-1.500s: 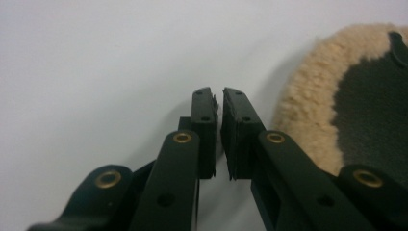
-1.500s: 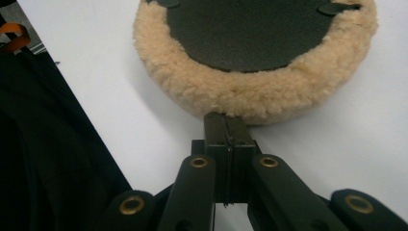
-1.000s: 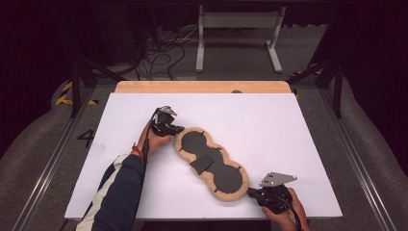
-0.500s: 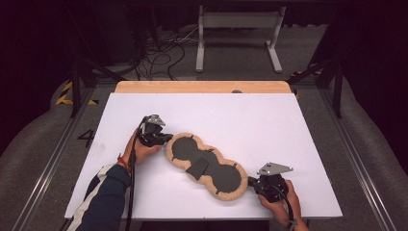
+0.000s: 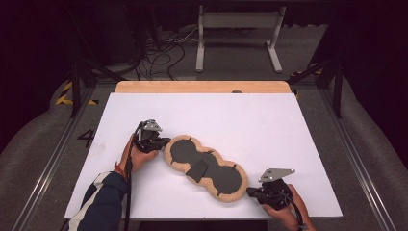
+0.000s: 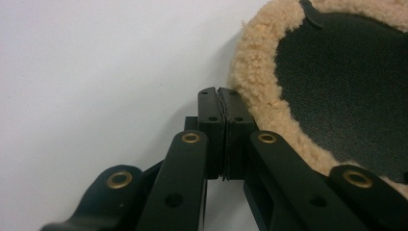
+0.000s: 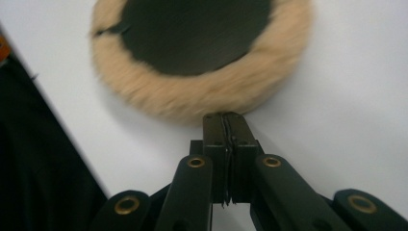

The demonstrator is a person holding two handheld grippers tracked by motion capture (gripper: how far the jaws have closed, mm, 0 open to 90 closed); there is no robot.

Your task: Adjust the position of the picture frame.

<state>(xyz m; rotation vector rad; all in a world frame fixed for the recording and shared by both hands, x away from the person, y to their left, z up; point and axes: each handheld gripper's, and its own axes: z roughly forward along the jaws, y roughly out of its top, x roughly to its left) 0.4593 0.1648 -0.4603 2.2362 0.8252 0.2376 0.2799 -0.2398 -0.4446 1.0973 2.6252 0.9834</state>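
Fleece-edged pad (image 5: 206,168) lies on the table (image 5: 250,120), between both grippers.

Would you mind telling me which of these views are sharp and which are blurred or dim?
High view: white table evenly lit, surroundings dark. Left gripper view: fleece-edged pad crisp, slight glare on the fingers. Right gripper view: the pad's fleece smeared and soft, fingers sharper.

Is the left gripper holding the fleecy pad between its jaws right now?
No, the left gripper has its jaws pressed together with nothing between them, its tips right at the woolly edge of the fleecy pad.
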